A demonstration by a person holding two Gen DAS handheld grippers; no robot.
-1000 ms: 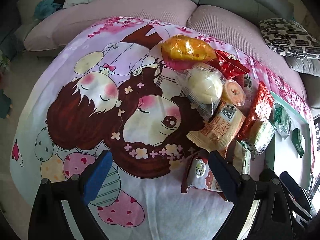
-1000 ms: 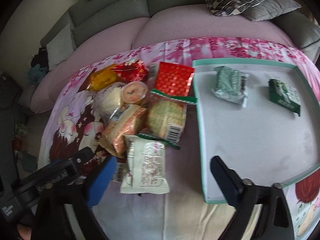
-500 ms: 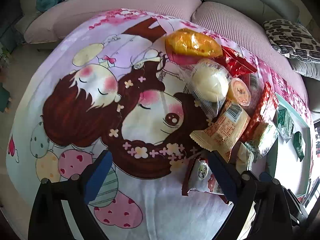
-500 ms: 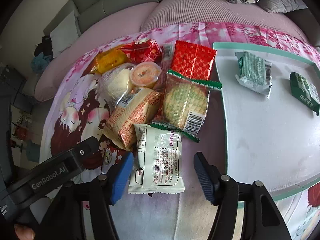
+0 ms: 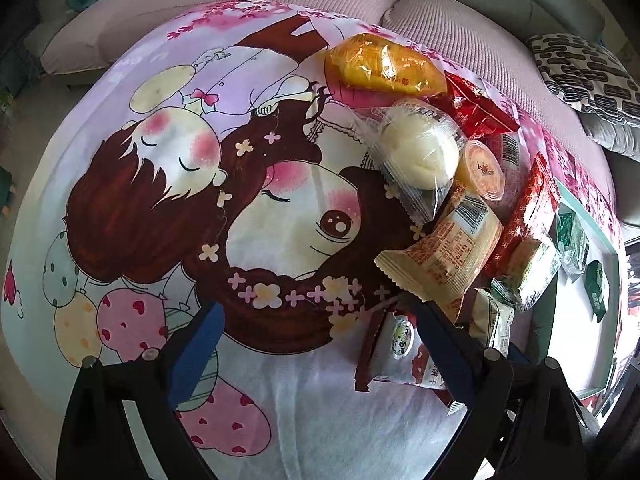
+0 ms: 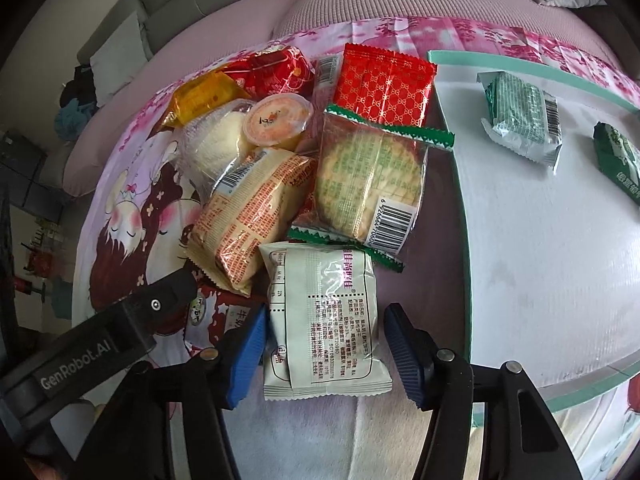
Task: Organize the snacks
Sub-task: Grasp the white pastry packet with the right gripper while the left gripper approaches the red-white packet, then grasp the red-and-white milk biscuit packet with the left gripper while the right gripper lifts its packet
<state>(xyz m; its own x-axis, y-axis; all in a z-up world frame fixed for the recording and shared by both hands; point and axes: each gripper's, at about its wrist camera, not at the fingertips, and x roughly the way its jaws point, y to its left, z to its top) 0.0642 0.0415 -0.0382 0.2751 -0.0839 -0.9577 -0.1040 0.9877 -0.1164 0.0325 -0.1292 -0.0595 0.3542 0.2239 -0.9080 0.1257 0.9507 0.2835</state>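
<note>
Snack pile [image 6: 304, 168] lies left of tray [image 6: 520, 280] holding two packets [image 6: 520, 116].

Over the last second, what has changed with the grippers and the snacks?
The right gripper came down over the pale snack packet, its jaws closing around it; the left pad looks about to touch, the right pad is still clear. The left gripper stays open over the cloth. Pile and tray unchanged.

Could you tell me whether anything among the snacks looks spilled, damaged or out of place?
Nothing looks spilled or torn. The snacks simply lie in a heap on the cloth, overlapping, while only two green packets sit in the tray.
</note>
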